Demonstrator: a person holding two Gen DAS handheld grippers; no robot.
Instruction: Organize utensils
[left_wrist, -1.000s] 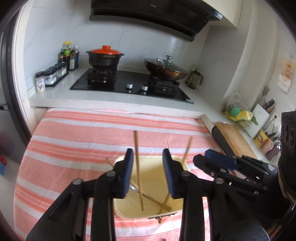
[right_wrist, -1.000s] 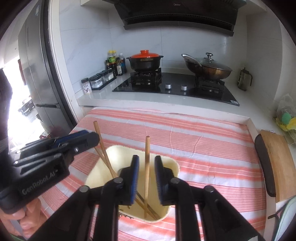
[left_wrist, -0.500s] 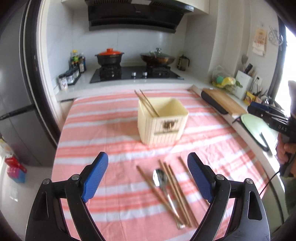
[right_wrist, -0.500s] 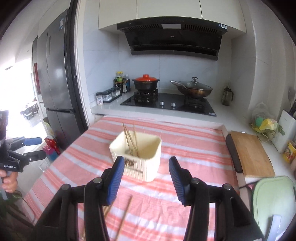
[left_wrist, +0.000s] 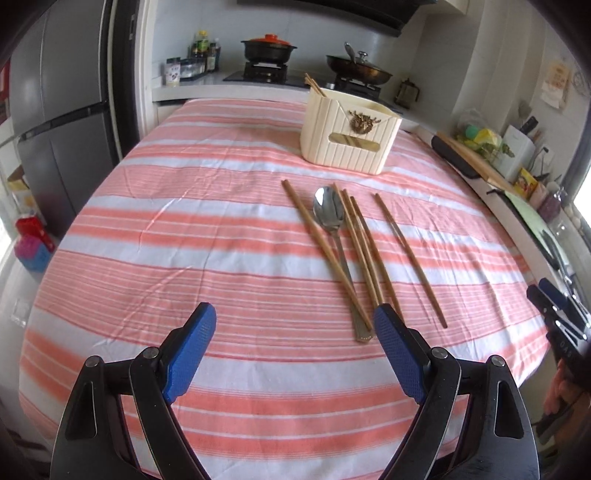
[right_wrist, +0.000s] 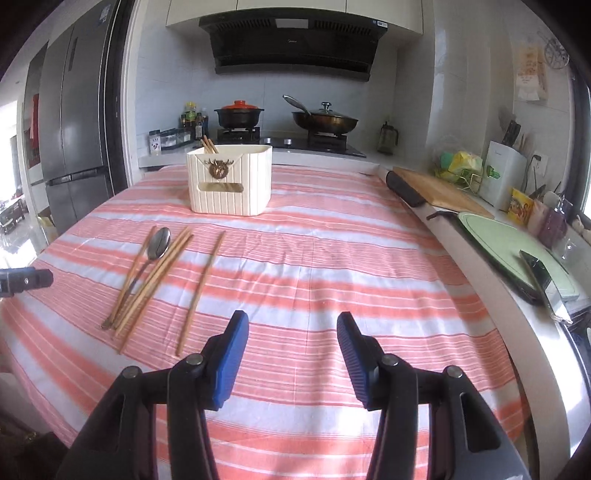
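A cream ribbed utensil holder (left_wrist: 349, 136) (right_wrist: 229, 180) stands on the striped cloth and has chopstick tips sticking out of its back left corner. In front of it lie several wooden chopsticks (left_wrist: 364, 247) (right_wrist: 201, 286) and a metal spoon (left_wrist: 328, 216) (right_wrist: 158, 243). My left gripper (left_wrist: 295, 325) is open and empty, low over the cloth, with its right pad beside the near ends of the chopsticks. My right gripper (right_wrist: 293, 336) is open and empty, to the right of the utensils. The right gripper's tip also shows at the left wrist view's right edge (left_wrist: 554, 306).
The table wears a pink and white striped cloth (right_wrist: 332, 266). Behind it is a stove with a black pot (right_wrist: 238, 114) and a wok (right_wrist: 325, 120). A counter on the right holds a wooden board (right_wrist: 436, 188), a green board (right_wrist: 517, 247) and a knife block (right_wrist: 504, 173). A fridge (left_wrist: 55, 122) stands left.
Both grippers pulled back from over the holder, where they were nearly shut around chopsticks, and have opened wide. They now sit low at the near side, with the loose utensils in view.
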